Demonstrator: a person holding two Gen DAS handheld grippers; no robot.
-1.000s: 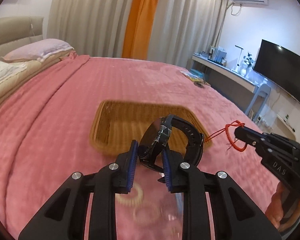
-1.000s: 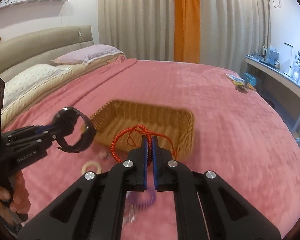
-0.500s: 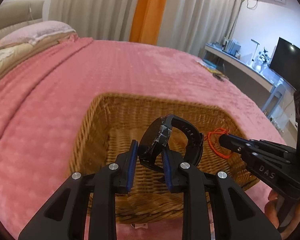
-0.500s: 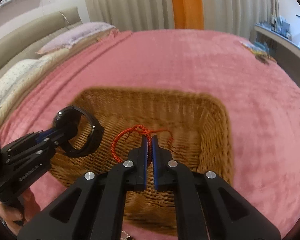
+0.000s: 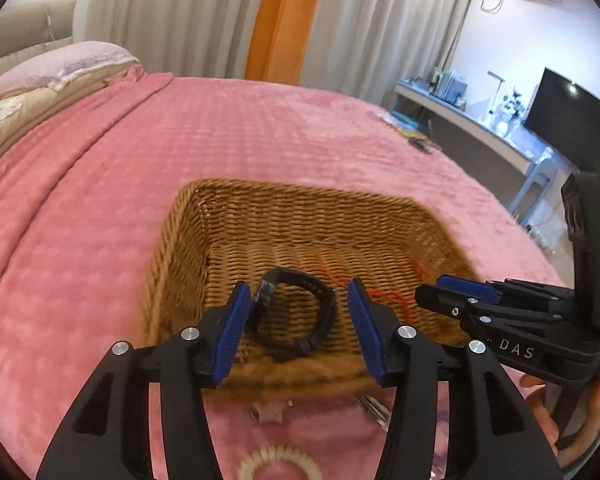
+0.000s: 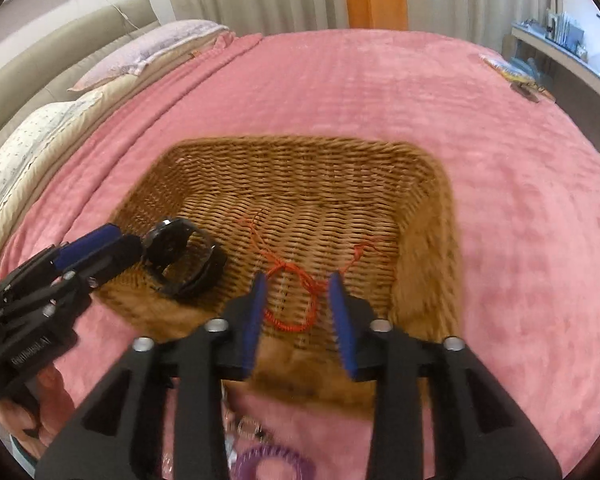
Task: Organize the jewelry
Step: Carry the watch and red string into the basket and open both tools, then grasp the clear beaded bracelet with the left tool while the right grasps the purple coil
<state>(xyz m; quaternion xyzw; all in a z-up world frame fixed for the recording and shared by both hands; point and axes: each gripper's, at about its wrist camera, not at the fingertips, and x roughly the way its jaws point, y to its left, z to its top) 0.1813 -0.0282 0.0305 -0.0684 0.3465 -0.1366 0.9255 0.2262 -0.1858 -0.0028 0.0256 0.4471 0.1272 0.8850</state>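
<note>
You are holding both tongs over the basket (image 5: pixel 188 240), jaws just opening and released. The left gripper (image 5: pixel 298 330) is letting the watch (image 5: pixel 296 316) lie inside; the right gripper (image 6: pixel 300 320) is leaving the red cord (image 6: pixel 288 300) there too.

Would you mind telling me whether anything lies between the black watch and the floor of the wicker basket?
Nothing visible does. The watch lies on the basket floor, between the open left gripper pads, apart from the red string bracelet.
</note>
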